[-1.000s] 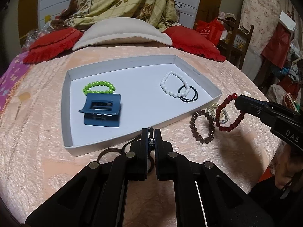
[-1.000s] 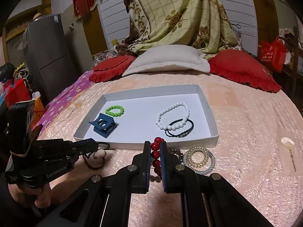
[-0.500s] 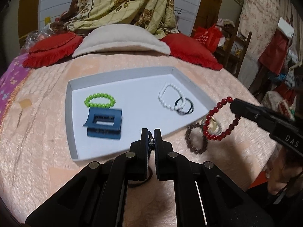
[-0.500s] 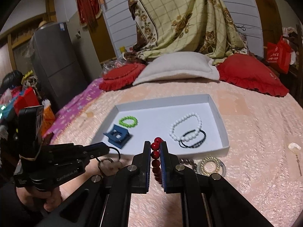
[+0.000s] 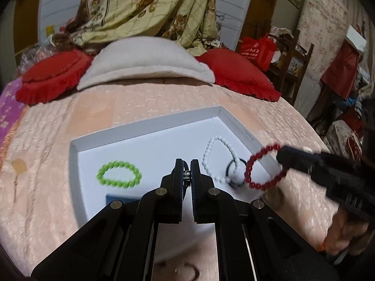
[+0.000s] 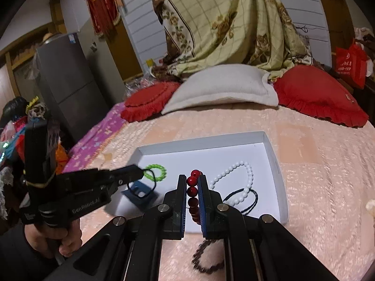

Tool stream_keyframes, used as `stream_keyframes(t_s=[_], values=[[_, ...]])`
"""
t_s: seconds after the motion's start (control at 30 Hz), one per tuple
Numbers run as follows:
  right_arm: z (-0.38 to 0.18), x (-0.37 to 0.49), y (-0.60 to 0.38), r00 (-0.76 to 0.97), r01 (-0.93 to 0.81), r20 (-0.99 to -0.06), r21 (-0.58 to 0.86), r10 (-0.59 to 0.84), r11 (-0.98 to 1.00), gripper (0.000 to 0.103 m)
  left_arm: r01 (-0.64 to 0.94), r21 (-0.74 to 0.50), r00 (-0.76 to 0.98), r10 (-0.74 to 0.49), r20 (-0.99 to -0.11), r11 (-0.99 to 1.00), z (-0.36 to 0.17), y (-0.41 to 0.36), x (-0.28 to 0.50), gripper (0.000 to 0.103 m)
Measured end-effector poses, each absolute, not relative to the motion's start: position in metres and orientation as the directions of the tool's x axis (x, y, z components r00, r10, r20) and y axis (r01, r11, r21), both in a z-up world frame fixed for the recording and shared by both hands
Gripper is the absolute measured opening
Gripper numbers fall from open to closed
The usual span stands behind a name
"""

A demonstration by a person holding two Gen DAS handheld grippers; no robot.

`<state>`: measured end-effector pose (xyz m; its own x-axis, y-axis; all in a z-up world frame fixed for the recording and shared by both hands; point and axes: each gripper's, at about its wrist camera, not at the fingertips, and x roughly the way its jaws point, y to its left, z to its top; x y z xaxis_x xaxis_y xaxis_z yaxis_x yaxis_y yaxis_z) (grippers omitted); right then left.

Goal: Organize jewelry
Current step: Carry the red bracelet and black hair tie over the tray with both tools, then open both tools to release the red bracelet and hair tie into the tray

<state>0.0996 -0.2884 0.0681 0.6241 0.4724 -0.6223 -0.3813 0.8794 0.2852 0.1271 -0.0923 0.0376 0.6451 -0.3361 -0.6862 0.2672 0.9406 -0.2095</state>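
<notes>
Peach bedspread [image 6: 328, 175] lies under everything; nearest, the left gripper [image 5: 187, 172] pinches a thin black hair tie [image 6: 143, 182] (dangling over the tray's near edge); the right gripper [image 6: 192, 185] clamps a red bead bracelet [image 5: 263, 166] above the white tray [image 6: 274, 164]; farther in lie a green bracelet [image 5: 119, 175] and white beads [image 6: 236, 185]

Both grippers are matte black plastic linkages with round silver screws at the pivots. The left gripper [image 6: 138, 172] has a pistol-grip handle printed "GenRobot.AI", an upright black block bound on with a yellowish band. The right gripper [image 6: 192, 182] has blue pads [image 6: 203, 201] lining its fingers.
</notes>
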Motion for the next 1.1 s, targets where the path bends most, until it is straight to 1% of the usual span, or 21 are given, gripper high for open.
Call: stream_keyframes(t_s=[0.1, 0.17, 0.27, 0.37, 0.53, 0.77, 0.87, 0.93, 0.97, 1.0, 1.03, 1.1], values=[[0.053, 0.108, -0.284, 0.612, -0.366, -0.647, 0.278, 0.454, 0.888, 0.009, 0.249, -0.245, 0.621, -0.348, -0.703, 0.937, 0.025, -0.096, 0.156, 0.004], [0.046, 0.113, -0.280, 0.616, -0.355, -0.666, 0.243, 0.421, 0.903, 0.009, 0.244, -0.272, 0.603, -0.366, -0.709, 0.931, 0.018, -0.098, 0.171, 0.004], [0.039, 0.118, -0.279, 0.604, -0.349, -0.677, 0.249, 0.420, 0.904, 0.009, 0.236, -0.307, 0.587, -0.387, -0.711, 0.922, 0.009, -0.101, 0.185, 0.004], [0.027, 0.121, -0.270, 0.574, -0.366, -0.699, 0.248, 0.427, 0.897, 0.009, 0.193, -0.322, 0.568, -0.373, -0.734, 0.927, -0.004, -0.097, 0.195, 0.004], [0.008, 0.121, -0.246, 0.511, -0.415, -0.731, 0.251, 0.452, 0.875, 0.009, 0.129, -0.286, 0.552, -0.308, -0.775, 0.949, -0.018, -0.090, 0.199, 0.004], [-0.013, 0.124, -0.224, 0.445, -0.449, -0.755, 0.277, 0.482, 0.849, 0.009, 0.082, -0.288, 0.532, -0.286, -0.797, 0.954, -0.026, -0.072, 0.199, 0.004], [-0.018, 0.125, -0.218, 0.421, -0.461, -0.760, 0.291, 0.495, 0.838, 0.009, 0.098, -0.291, 0.531, -0.297, -0.793, 0.952, -0.024, -0.070, 0.195, 0.012], [-0.017, 0.123, -0.216, 0.415, -0.471, -0.758, 0.294, 0.503, 0.832, 0.009, 0.105, -0.293, 0.538, -0.302, -0.787, 0.950, -0.021, -0.069, 0.193, 0.029], [-0.016, 0.121, -0.215, 0.422, -0.473, -0.756, 0.288, 0.501, 0.833, 0.010, 0.104, -0.300, 0.543, -0.307, -0.782, 0.948, -0.019, -0.068, 0.192, 0.032], [-0.015, 0.120, -0.216, 0.424, -0.476, -0.752, 0.291, 0.506, 0.830, 0.013, 0.103, -0.306, 0.549, -0.311, -0.776, 0.946, -0.018, -0.066, 0.192, 0.036], [-0.014, 0.119, -0.216, 0.425, -0.476, -0.748, 0.294, 0.509, 0.829, 0.015, 0.101, -0.308, 0.555, -0.311, -0.772, 0.946, -0.016, -0.065, 0.191, 0.037], [-0.011, 0.117, -0.219, 0.428, -0.477, -0.744, 0.296, 0.513, 0.828, 0.015, 0.094, -0.298, 0.566, -0.297, -0.769, 0.950, -0.012, -0.063, 0.189, 0.037]])
